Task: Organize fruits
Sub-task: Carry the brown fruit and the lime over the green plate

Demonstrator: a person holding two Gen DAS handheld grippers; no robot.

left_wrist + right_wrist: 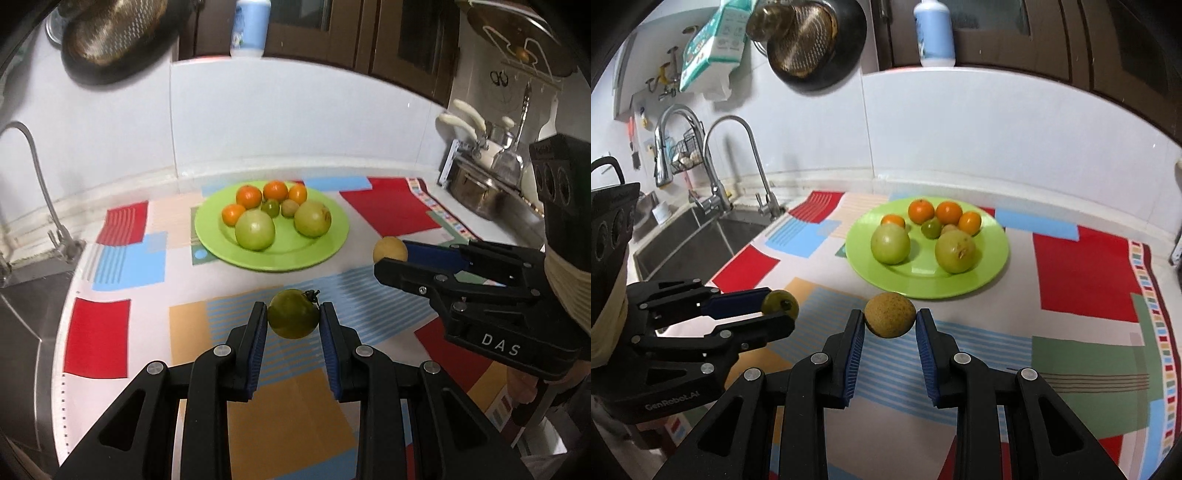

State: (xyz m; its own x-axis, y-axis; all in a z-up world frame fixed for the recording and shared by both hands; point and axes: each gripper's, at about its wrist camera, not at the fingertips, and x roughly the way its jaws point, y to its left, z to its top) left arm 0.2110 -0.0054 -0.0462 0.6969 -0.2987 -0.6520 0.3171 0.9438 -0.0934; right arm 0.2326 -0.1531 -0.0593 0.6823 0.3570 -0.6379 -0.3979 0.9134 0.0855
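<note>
A green plate [325, 243] [993, 266] sits on the patterned mat and holds several oranges, two large green fruits and small fruits. My left gripper [293, 314] is shut on a small dark green fruit [293, 313] with a stem, held above the mat in front of the plate; it also shows in the right wrist view [777, 302]. My right gripper [890, 320] is shut on a small brown-yellow fruit [890, 319], just in front of the plate's near rim; it shows in the left wrist view [389, 250] to the right of the plate.
A sink [687, 243] with tall faucets [738, 162] lies left of the mat. Pots and kettles [480, 184] stand at the right. A strainer pan [809, 40] hangs on the wall, and a blue bottle [934, 33] stands on the ledge above.
</note>
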